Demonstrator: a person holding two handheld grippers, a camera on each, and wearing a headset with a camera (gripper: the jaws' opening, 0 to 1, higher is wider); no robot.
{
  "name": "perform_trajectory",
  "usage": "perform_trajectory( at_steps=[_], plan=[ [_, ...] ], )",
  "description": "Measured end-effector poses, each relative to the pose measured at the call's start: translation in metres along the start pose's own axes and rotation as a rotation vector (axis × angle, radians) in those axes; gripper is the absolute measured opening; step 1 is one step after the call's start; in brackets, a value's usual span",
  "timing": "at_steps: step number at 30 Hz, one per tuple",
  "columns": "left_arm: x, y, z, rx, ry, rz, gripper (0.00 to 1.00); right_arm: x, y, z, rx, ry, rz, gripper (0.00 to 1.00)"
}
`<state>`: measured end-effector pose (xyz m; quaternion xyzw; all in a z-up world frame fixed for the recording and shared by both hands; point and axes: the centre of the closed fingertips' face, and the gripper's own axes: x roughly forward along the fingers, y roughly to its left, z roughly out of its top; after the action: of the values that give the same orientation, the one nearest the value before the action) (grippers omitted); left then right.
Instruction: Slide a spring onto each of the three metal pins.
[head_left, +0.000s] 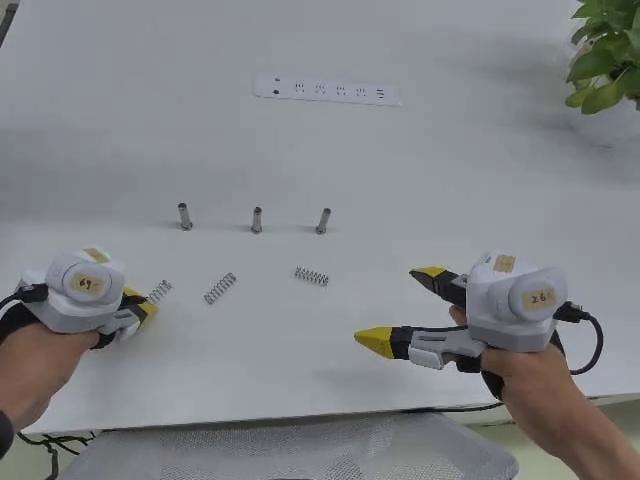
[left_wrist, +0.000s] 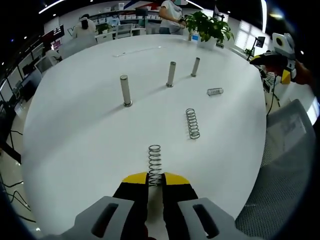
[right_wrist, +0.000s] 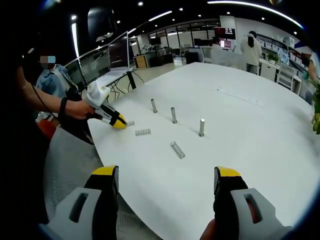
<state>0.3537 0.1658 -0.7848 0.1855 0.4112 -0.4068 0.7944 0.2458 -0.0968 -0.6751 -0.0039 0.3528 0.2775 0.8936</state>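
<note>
The left gripper (left_wrist: 155, 178) has its jaws clenched on the near end of the leftmost spring (left_wrist: 155, 159), which lies flat on the table (left_wrist: 75, 140). The right gripper (right_wrist: 166, 171) hovers with jaws spread wide, well apart from the nearest spring (right_wrist: 177, 149).

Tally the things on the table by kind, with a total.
Metal pins: 3
Springs: 3, one pinched by the left hand-held gripper
Power strip: 1
Plant: 1
Total: 8
</note>
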Motion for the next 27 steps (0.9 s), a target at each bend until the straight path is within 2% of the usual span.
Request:
perform_trajectory(
  at_steps=[10, 18, 27],
  plan=[
    [-0.011, 0.0, 0.006, 0.008, -0.019, -0.005, 0.02, 0.0, 0.0, -0.001, 0.0, 0.003, 0.002, 0.77],
    [-0.025, -0.004, 0.025, 0.057, -0.055, -0.016, 0.02, 0.003, 0.001, 0.001, -0.004, 0.005, 0.014, 0.76],
    [-0.032, -0.012, 0.043, 0.101, -0.091, -0.044, 0.02, 0.006, 0.002, 0.005, -0.014, 0.005, 0.028, 0.76]
  ],
)
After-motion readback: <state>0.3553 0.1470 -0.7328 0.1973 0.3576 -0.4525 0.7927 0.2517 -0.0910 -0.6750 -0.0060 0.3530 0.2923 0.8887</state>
